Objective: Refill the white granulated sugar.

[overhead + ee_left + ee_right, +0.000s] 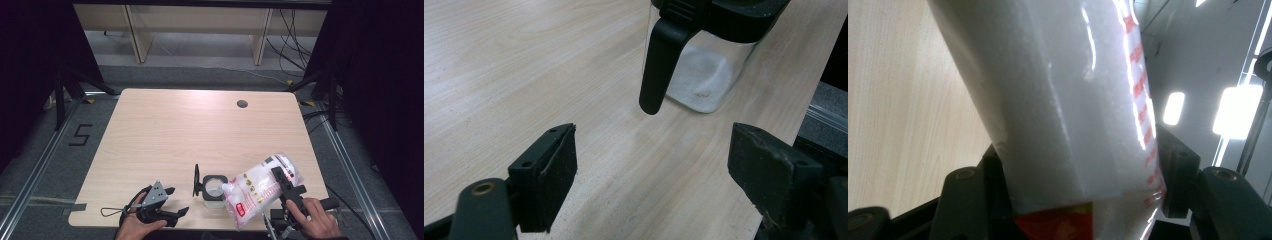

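right claw [281, 186] gripping bag [260, 187], (tilted) over jar [215, 191]

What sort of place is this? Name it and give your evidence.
Probably a lab recording station: a bare wooden table ringed by black curtains, loose cables on the floor, and a taped number 5.

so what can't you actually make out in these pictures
- Whether anything is pouring: in the high view the tilted white plastic pouch covers the mouth of the clear square container with the black rim.
- The pouch's red printing: too small in the high view, cut off by the bottom edge in the right gripper view.
- The container's top: cut off by the upper edge in the left gripper view.
- The right gripper: its body is partly behind the hand.
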### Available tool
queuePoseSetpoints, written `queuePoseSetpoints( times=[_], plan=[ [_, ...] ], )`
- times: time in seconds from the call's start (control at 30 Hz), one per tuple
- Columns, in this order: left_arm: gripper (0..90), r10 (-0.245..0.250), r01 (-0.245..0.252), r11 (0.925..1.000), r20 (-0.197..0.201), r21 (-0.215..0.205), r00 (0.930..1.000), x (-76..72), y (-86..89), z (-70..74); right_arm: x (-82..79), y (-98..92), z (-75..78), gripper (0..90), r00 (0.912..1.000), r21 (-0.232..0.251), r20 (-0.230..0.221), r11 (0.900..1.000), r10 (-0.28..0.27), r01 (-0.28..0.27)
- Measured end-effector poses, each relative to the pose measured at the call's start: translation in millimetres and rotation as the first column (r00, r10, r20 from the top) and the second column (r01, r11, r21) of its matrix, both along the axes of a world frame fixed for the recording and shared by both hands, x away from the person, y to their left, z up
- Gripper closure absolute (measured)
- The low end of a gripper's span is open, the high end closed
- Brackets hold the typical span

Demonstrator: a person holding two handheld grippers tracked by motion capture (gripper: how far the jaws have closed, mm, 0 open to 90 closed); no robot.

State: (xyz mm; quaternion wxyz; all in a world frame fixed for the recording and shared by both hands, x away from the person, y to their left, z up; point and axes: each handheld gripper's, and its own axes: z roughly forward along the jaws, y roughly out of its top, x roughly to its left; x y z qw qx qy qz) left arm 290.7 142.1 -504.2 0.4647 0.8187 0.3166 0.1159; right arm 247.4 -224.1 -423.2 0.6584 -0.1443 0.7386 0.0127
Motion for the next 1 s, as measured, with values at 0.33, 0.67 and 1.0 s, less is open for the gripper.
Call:
queuePoseSetpoints(
  times=[0.33, 0.67, 1.0],
  plan=[
    [19.3, 0.003, -0.003, 1.0000, -0.003, -0.002, 1.0000, -0.2, -0.1, -0.1, 0.1, 0.2, 4.0, 41.8, 1.0000, -0.034, -0.006, 0.999, 0.006, -0.006],
    [19.3, 0.004, -0.004, 1.0000, -0.003, -0.006, 1.0000, 0.0, -0.2, -0.1, -1.2, -0.1, 1.5, 41.8, 0.9997, 0.000, -0.018, 1.000, -0.014, 0.014],
    [19.3, 0.004, -0.004, 1.0000, -0.002, -0.006, 1.0000, -0.2, -0.3, 0.0, -1.1, 0.3, 2.5, 41.8, 0.9997, -0.012, -0.019, 1.000, -0.018, 0.017]
  ],
)
